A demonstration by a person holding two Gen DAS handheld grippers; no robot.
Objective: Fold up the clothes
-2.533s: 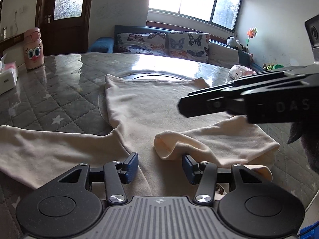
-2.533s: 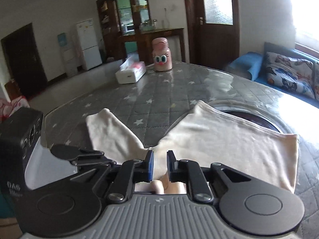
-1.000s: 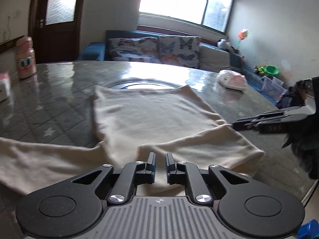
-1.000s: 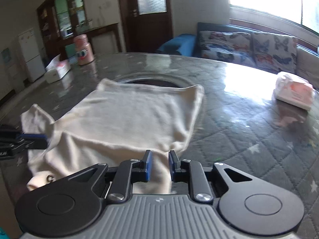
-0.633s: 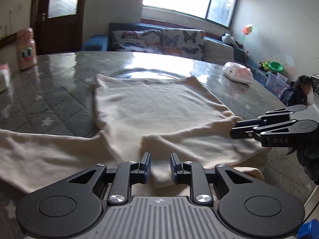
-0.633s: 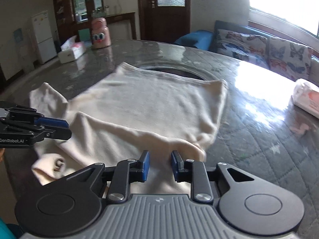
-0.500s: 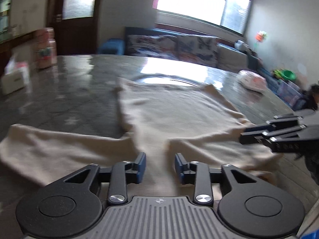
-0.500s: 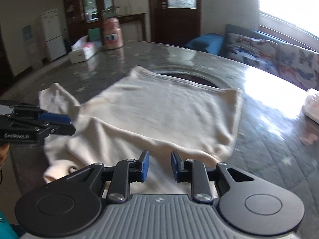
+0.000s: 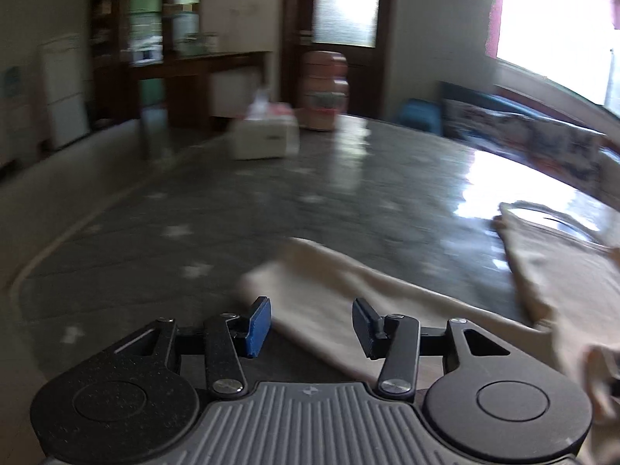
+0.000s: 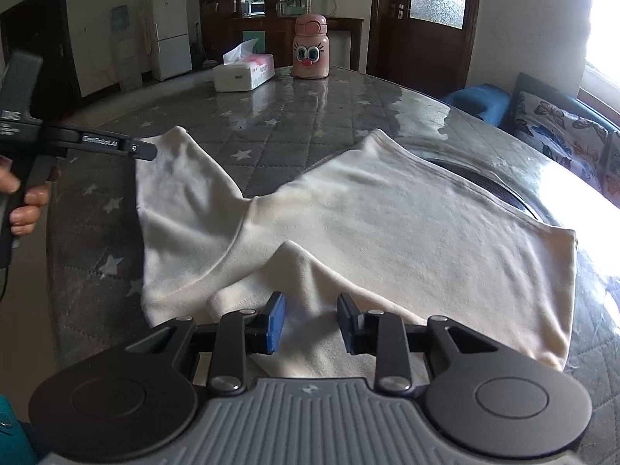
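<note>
From my left tongs (image 9: 310,323), everything is smeared by motion blur. The jaws stand spread and have just been opening; no cloth is pinched, though the cream sleeve (image 9: 348,298) lies on the table straight ahead between the blue pads (image 9: 257,325), running off toward 3 o'clock. The body of the cream top (image 9: 558,255) sits at about 2 o'clock. The grey star-quilted table cover (image 9: 271,201) fills the middle. A white tissue box (image 9: 265,137) stands at 12 o'clock near the far edge, and just beside it toward 1 o'clock a pink bottle (image 9: 323,91), too blurred to read.

From my right tongs (image 10: 310,325), the picture is sharp. These jaws are parted too and have just been opening, narrower than the left; the pads press on nothing, and a folded-over sleeve tip of the top (image 10: 294,267) lies on the garment just ahead of them at 12 o'clock. The cream top (image 10: 407,224) is spread flat on the table cover (image 10: 271,135), its other sleeve (image 10: 178,190) reaching out toward 10 o'clock. My left tongs (image 10: 145,150) hang over that sleeve's far end at 10 o'clock, my hand (image 10: 27,201) on the grip at 9 o'clock. The tissue box (image 10: 244,71) sits at 11 o'clock and the pink cartoon-faced bottle (image 10: 310,48) at 12 o'clock.
</note>
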